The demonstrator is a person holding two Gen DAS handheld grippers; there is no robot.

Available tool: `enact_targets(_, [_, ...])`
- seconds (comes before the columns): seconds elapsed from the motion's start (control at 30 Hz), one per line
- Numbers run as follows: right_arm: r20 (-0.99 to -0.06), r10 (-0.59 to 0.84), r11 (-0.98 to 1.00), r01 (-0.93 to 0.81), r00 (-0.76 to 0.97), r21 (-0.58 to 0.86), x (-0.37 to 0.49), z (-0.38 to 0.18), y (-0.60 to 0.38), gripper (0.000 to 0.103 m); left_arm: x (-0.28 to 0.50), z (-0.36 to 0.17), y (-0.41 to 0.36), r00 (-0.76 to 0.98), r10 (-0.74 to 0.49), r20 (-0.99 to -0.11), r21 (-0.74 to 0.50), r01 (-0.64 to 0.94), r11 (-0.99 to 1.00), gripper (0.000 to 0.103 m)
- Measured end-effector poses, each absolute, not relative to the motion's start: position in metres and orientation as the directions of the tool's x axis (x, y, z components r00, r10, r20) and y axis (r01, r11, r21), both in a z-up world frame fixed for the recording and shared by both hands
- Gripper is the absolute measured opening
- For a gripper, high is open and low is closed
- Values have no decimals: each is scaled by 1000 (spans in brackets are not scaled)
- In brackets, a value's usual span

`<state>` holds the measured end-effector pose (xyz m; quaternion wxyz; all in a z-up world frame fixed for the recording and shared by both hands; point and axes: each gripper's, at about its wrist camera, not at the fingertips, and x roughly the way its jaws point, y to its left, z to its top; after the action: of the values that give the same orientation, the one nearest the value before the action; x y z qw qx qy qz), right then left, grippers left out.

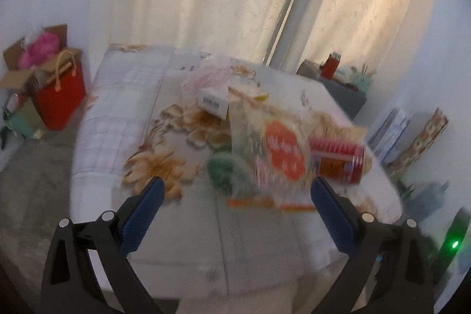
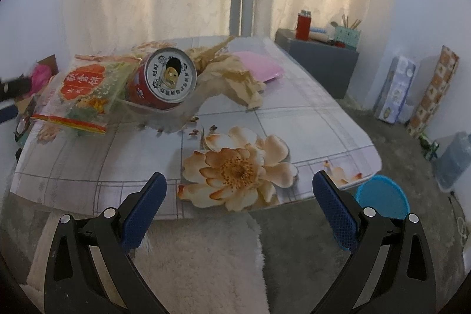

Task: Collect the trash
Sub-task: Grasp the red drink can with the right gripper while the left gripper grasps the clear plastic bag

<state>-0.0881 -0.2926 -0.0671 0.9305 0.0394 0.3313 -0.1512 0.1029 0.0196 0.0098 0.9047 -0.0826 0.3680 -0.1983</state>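
Right gripper spread wide, red can lying beyond, up-left

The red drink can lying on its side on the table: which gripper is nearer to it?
Left, as far as I can judge. The left gripper is open just short of the red drink can; the right gripper is open at the table's near edge, clearly farther away.
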Motion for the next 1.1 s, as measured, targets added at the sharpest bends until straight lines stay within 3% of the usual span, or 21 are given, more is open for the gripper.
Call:
enact_targets(0.27, [-666,-217,957,288,714,-4,-65,-78,-297,95,156,-5,1,556,-465,-689,-334,326,884,97])
enact_targets(0.37, [-672,-210,960,282,710,-2,-60,-80,-297,95,173,-10,4,533,-497,-684,-388,311,867,92])
enact_targets(0.53, [-684,-200,960,279,701,5,-57,-83,-297,95,192,-15,4,498,-511,-700,-403,314,859,63])
enact_targets(0.83, [-682,-201,960,279,704,6,-58,-79,-295,95,191,-7,1,506,-530,-680,-389,364,846,20])
enact_targets(1.1, [-659,-218,958,288,720,-2,-71,-68,-292,95,173,8,6,555,-556,-619,-377,412,830,2])
